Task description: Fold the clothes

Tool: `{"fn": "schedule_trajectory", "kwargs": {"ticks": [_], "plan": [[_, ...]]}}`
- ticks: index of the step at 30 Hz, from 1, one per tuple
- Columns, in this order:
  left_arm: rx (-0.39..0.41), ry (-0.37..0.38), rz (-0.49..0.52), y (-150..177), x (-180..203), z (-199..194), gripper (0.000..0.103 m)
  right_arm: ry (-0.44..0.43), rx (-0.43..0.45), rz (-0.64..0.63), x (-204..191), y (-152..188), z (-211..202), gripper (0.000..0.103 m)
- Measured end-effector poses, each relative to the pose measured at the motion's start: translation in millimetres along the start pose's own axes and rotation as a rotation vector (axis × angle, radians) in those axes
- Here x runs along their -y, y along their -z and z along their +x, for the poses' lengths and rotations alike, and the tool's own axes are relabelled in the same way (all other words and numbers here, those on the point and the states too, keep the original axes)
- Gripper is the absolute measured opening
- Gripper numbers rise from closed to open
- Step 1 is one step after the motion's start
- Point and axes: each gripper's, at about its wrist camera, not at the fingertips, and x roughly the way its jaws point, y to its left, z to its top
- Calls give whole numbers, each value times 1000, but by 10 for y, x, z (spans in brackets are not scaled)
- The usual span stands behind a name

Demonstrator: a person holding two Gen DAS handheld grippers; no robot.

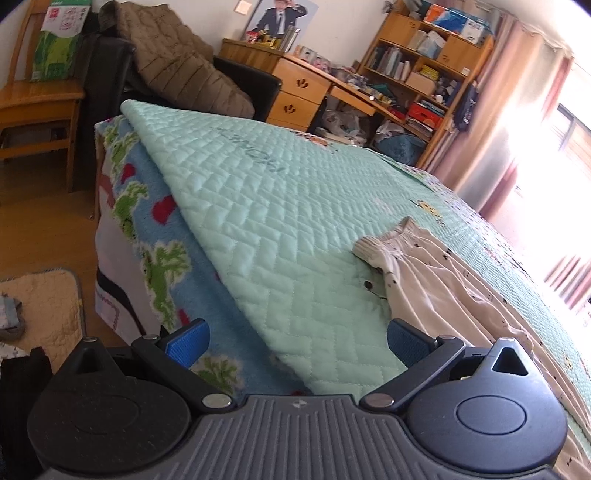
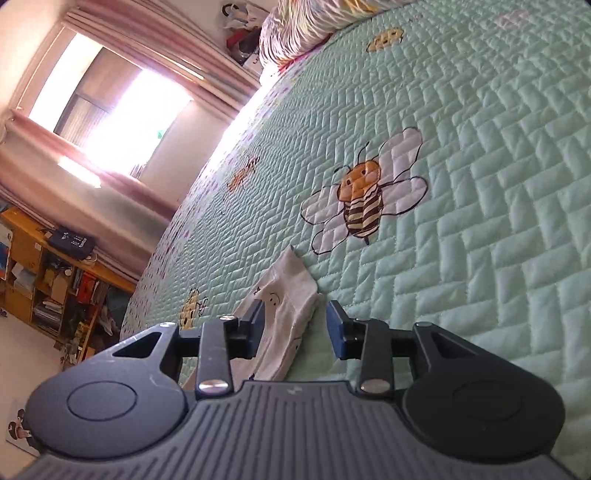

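Observation:
A small white garment with tiny dark prints [image 1: 436, 284] lies flat on the mint quilted bedspread [image 1: 277, 206], its ribbed end pointing to the far left. My left gripper [image 1: 297, 341] is open and empty, above the bed's corner, with the garment just right of its right finger. In the right wrist view another end of the white garment [image 2: 286, 306] lies between the fingers of my right gripper [image 2: 297, 328]. The jaws stand open around it, apart from the cloth.
A blue dinosaur blanket [image 1: 155, 236] hangs over the bed's side. A wooden chair [image 1: 37, 99], a brown jacket on a black seat [image 1: 173, 59], a desk and bookshelf [image 1: 406, 74] stand behind. A bee patch [image 2: 364, 195] and a striped pillow [image 2: 295, 29] are on the bed.

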Motion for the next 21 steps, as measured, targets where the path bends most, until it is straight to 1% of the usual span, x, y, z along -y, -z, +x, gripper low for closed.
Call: {"fn": "schedule_trajectory", "kwargs": {"ticks": [2,3,4,5,6,8,9,10,11,12,13,15,17,19,21], "plan": [[-4,-5,14,1,28,8,102,-1,-16,1,-29,17,152,40],[-5,-8,26,1,50,12,102,19,-10,-32,-65,30,200,38],[-6,-9,34,4,69,16,102,46,-3,-72,-102,41,241,27],[-6,-10,42,6,89,21,102,96,5,-130,-133,43,263,19],[-7,-11,49,9,108,25,102,134,9,-164,-129,29,273,6],[-9,-9,55,15,133,33,102,144,39,-170,-48,-19,136,8],[-9,-7,58,19,147,36,102,141,64,-169,3,-40,-24,16],[-8,-5,63,25,158,34,102,121,85,-165,59,-67,-190,23],[-6,-2,65,31,166,32,102,95,103,-160,125,-91,-371,25],[-6,1,60,32,159,29,102,56,107,-149,212,-96,-584,29],[-6,3,55,32,152,25,102,29,92,-147,286,-82,-757,31],[-6,8,44,33,137,19,102,-8,25,-165,428,-41,-1068,31],[-11,14,29,34,125,15,102,-43,-51,-192,572,77,-1309,32],[-17,23,16,39,125,11,102,-60,-111,-211,658,173,-1404,32],[-27,33,15,49,142,8,102,-84,-145,-226,662,249,-1407,33]]}}
